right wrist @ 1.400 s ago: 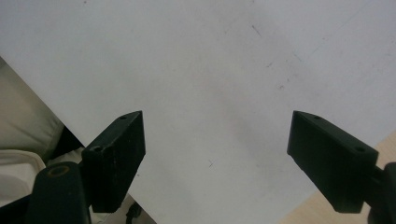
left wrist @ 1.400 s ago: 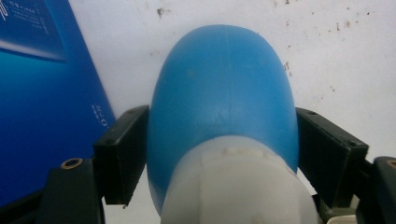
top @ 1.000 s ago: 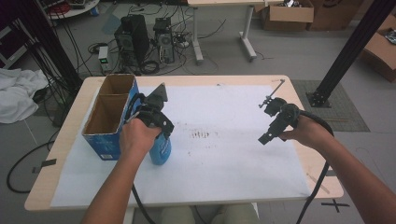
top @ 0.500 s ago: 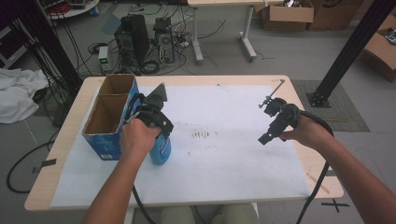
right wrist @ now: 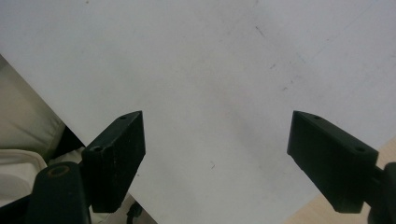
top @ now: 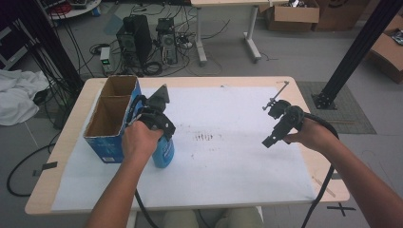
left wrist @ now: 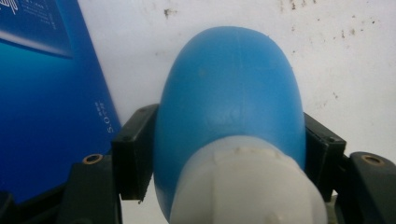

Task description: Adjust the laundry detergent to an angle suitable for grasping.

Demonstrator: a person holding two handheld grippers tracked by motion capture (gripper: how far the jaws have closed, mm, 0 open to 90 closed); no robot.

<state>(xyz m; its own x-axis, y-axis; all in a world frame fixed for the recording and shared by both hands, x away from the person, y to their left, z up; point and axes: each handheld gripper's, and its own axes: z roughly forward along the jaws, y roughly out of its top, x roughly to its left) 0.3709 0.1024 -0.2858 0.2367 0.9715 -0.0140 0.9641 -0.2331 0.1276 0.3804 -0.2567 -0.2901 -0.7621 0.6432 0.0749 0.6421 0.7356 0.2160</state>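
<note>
Grasp step: left gripper [top: 159, 124] has just been closing, and its jaws now sit flush against both sides of the blue bottle [left wrist: 229, 107], just above the white cap [left wrist: 247, 186]. Bottle stands upright near the table's [top: 285, 81] left edge, just beside the blue cardboard box [top: 110, 121]. Right gripper [right wrist: 215, 158] hangs wide open and empty over the white sheet [top: 237, 161], toward the right edge. Next move, I'd guess: lift straight up, clear of the box wall. Box print too blurred to read reliably; bottle label unreadable.

Both black grippers have blocky jaws with brass-coloured screws, and trail black cables.
</note>
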